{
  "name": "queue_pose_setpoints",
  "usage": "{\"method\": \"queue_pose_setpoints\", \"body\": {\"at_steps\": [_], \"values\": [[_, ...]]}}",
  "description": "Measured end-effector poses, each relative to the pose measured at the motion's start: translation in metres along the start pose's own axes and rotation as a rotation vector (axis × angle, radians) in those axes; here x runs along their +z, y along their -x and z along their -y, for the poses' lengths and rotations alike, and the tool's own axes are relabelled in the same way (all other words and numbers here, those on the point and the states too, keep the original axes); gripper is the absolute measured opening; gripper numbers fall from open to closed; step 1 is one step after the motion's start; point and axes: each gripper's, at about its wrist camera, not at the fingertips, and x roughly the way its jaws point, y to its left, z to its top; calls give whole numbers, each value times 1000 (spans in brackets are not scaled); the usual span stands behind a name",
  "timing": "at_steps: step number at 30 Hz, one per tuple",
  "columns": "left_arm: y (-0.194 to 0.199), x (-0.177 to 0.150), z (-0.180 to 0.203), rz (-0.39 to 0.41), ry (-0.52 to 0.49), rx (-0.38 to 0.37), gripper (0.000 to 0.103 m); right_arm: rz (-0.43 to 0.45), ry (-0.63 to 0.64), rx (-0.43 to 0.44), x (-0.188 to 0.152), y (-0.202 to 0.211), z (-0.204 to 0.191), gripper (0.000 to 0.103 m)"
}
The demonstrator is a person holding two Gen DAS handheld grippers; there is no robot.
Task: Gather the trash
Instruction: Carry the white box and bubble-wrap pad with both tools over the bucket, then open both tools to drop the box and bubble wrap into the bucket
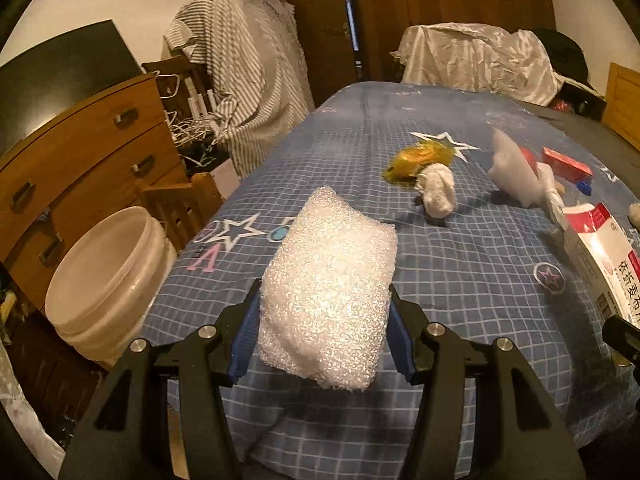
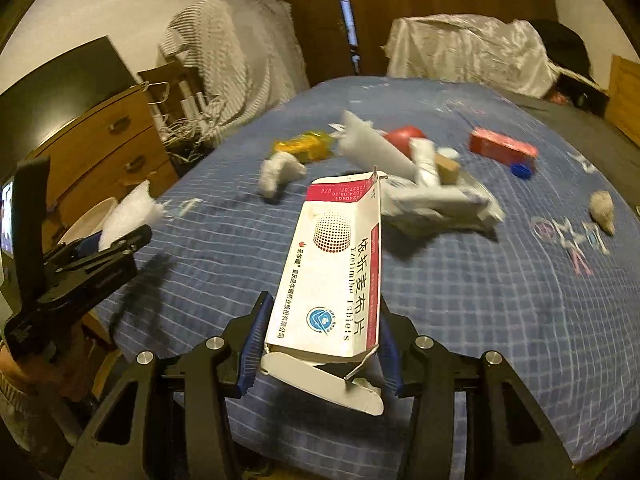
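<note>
My left gripper [image 1: 324, 324] is shut on a white foam wrap pad [image 1: 328, 280], held above the near edge of the blue checked bed [image 1: 460, 280]. A white bucket [image 1: 104, 276] stands on the floor to its left. My right gripper [image 2: 324, 344] is shut on an opened white and pink medicine box [image 2: 336, 268], lifted over the bed. The box [image 1: 600, 256] also shows at the right edge of the left wrist view. The left gripper [image 2: 120, 240] with its foam appears at the left of the right wrist view.
On the bed lie a yellow wrapper [image 1: 420, 156], a crumpled white tissue [image 1: 438, 192], a white foam piece [image 1: 512, 168], a red box [image 1: 566, 164], a blue cap [image 2: 524, 170] and crumpled paper [image 2: 436, 204]. A wooden dresser [image 1: 80, 168] stands left of the bed.
</note>
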Motion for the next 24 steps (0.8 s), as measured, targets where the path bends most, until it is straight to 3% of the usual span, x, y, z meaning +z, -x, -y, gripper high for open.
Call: {"method": "queue_pose_setpoints", "body": {"at_steps": [11, 24], "values": [[5, 17, -67, 33, 116, 81, 53, 54, 145, 123, 59, -13, -91, 50], [-5, 35, -194, 38, 268, 272, 53, 18, 326, 302, 126, -64, -245, 50]]}}
